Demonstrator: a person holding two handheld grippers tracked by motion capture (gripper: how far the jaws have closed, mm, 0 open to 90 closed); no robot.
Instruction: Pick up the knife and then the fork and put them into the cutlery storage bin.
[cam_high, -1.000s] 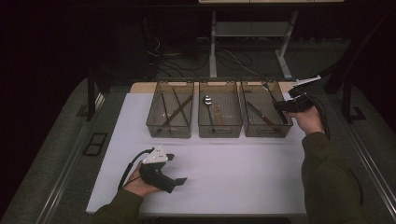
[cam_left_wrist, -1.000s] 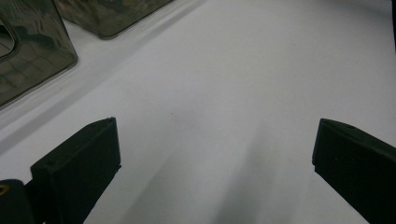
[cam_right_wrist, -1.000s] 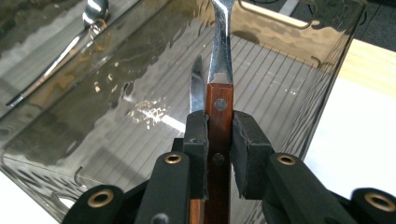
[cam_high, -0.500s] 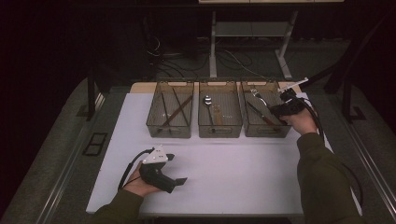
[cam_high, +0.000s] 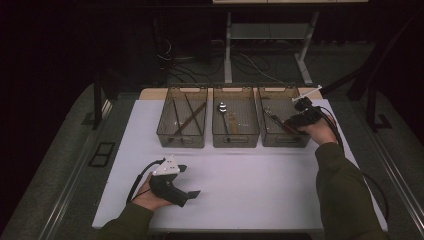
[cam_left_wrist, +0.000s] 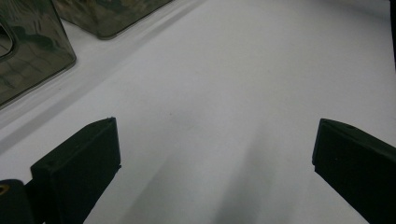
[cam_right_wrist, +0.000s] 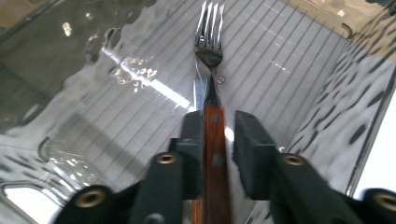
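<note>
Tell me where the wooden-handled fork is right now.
The fork lies in the rightmost bin of three in the high view, its wooden handle between the right gripper's jaws, which have just been opening.

My high camera looks forward and down over the counter; my gripper cameras sit close behind my fingers, sharing its bins.

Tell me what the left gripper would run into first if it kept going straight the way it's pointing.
Probably nothing soon: ahead of the open left gripper lies bare white tabletop. The clear bins sit off to the side of its line, though depth is hard to judge.
</note>
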